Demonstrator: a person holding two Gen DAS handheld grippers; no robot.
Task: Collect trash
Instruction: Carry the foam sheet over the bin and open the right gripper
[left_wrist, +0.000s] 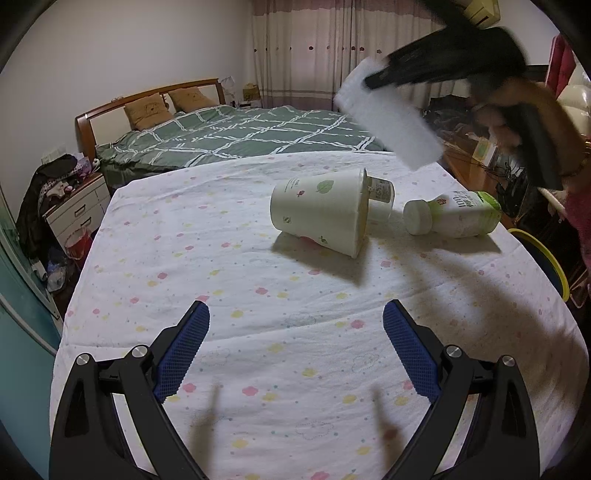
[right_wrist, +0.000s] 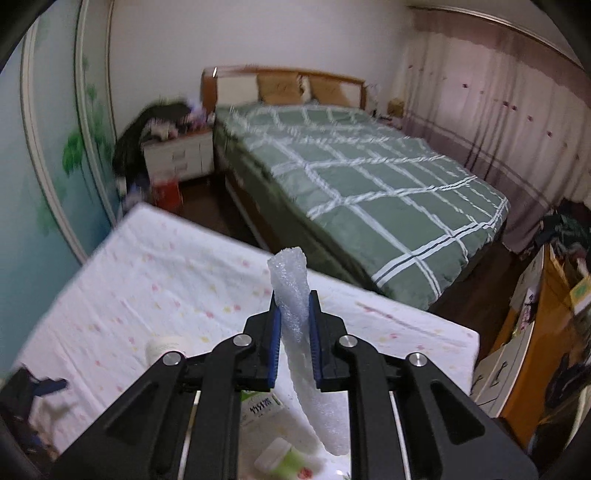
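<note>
The right tongs (right_wrist: 293, 314) pinch the foam sheet (right_wrist: 295, 314) between their pads, lifted for carrying away. The left tongs (left_wrist: 295, 347) stand wide and empty; ahead of them the paper cup (left_wrist: 319, 214) and bottle (left_wrist: 454, 216) lie on the desk (left_wrist: 184, 258).

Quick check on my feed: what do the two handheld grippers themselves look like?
Both match: the left gripper and right gripper have black angular linkage arms with silver round pivot bolts and blue, grid-textured finger pads. No cables show. A bracelet seems to sit on the person's wrist.

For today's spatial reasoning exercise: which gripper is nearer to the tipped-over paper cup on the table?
Probably left. The left gripper hovers open just short of the paper cup; the right gripper, clamping white foam, is raised beyond it.
</note>
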